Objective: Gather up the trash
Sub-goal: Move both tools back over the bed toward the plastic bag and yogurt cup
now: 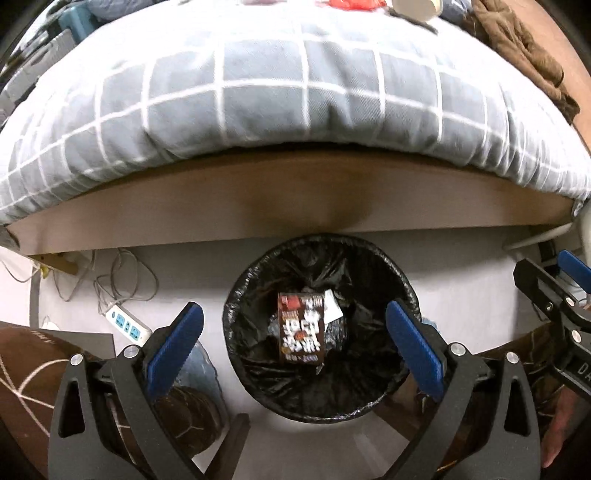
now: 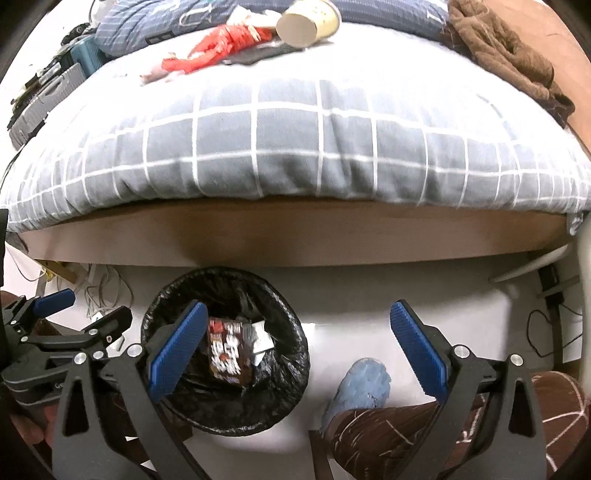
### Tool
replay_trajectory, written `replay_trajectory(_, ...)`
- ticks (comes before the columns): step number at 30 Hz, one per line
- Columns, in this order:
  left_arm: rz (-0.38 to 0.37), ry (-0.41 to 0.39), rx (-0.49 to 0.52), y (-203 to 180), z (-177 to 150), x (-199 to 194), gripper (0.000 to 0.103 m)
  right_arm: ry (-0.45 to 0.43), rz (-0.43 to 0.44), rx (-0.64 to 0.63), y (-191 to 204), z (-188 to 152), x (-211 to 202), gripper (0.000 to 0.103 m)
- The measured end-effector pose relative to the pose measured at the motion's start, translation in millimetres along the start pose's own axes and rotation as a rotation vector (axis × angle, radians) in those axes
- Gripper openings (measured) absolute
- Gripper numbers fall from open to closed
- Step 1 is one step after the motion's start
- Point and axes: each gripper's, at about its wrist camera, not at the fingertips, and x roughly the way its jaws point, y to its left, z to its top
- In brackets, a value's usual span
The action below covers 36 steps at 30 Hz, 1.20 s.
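Observation:
A black-lined trash bin stands on the white floor by the bed; it also shows in the right wrist view. A brown snack wrapper and white paper lie inside it. My left gripper is open and empty, right above the bin. My right gripper is open and empty, to the right of the bin. On the bed lie a paper cup, red plastic wrapping and a dark flat wrapper.
The bed has a grey checked duvet and a wooden frame. A brown garment lies at its right. A power strip and cables lie on the floor at left. The person's legs and blue slipper are near the bin.

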Motion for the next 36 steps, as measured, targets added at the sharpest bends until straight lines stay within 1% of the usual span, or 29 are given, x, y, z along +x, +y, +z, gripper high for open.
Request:
replay_trajectory(10, 0.0, -0.064, -0.018, 15, 8, -32, 0.097, -0.047, 0.004, -0.001, 7, 15, -22, 0.095)
replay_trajectory(15, 0.008, -0.087, -0.03, 23, 22, -47, 0.097, -0.069, 0.004, -0.001, 6, 27, -28, 0.095)
replay_trajectory(19, 0.011, -0.105, -0.047, 31, 37, -57, 0.097, -0.087, 0.003, -0.004, 8, 43, -33, 0.095)
replay_trajectory(28, 0.024, -0.152, -0.062, 42, 82, -68, 0.097, -0.119, 0.007, -0.003, 10, 89, -32, 0.095)
replay_trajectory(33, 0.029, -0.18, -0.058, 47, 121, -71, 0.097, -0.139, 0.004, 0.003, 6, 117, -25, 0.095)
replay_trajectory(36, 0.029, -0.196, -0.056, 48, 145, -71, 0.097, -0.154, 0.0, 0.007, 3, 141, -17, 0.095)
